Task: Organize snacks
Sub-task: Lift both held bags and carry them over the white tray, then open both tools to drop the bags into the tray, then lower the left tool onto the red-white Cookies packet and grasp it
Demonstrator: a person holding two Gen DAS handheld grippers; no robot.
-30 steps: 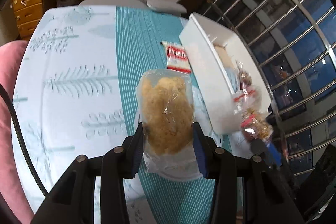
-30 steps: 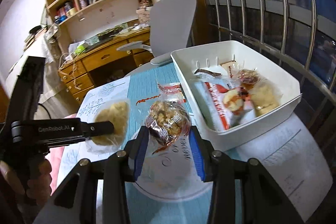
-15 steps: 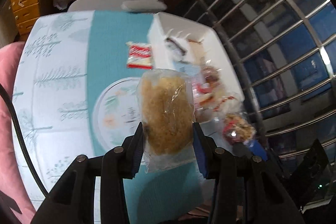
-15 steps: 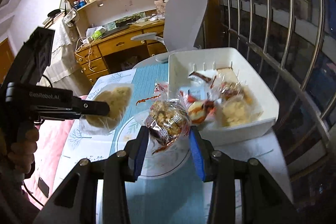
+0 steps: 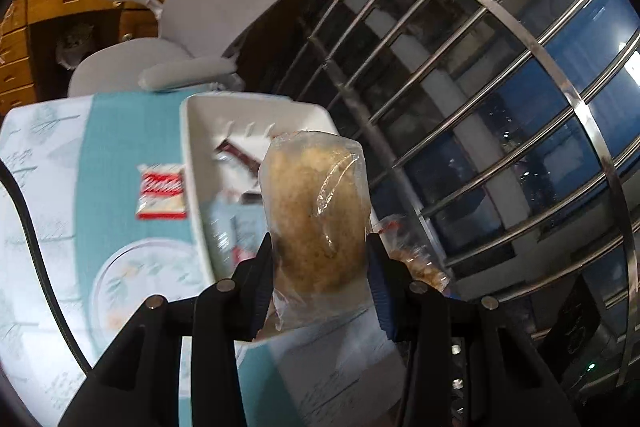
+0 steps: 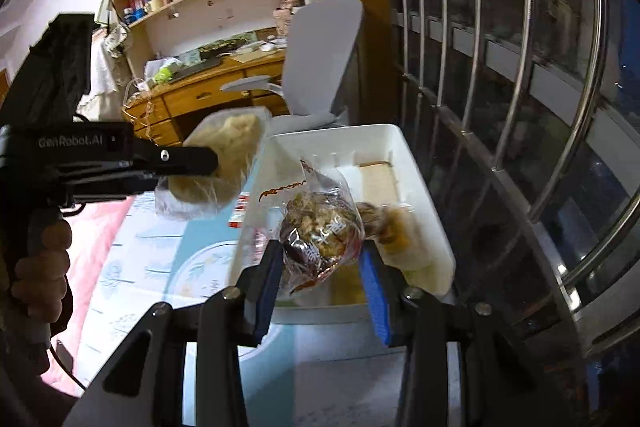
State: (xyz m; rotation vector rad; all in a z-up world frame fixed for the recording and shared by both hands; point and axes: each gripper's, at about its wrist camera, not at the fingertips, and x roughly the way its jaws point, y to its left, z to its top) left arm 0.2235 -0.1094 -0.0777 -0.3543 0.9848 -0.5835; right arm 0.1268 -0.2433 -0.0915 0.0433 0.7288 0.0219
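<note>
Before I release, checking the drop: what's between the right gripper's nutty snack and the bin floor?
Other wrapped snacks already in the white bin, right wrist view.

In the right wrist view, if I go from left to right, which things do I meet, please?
Person's hand → left gripper holding the pale bagged snack → brown wrapped snack in the right gripper → white bin → window bars.
</note>
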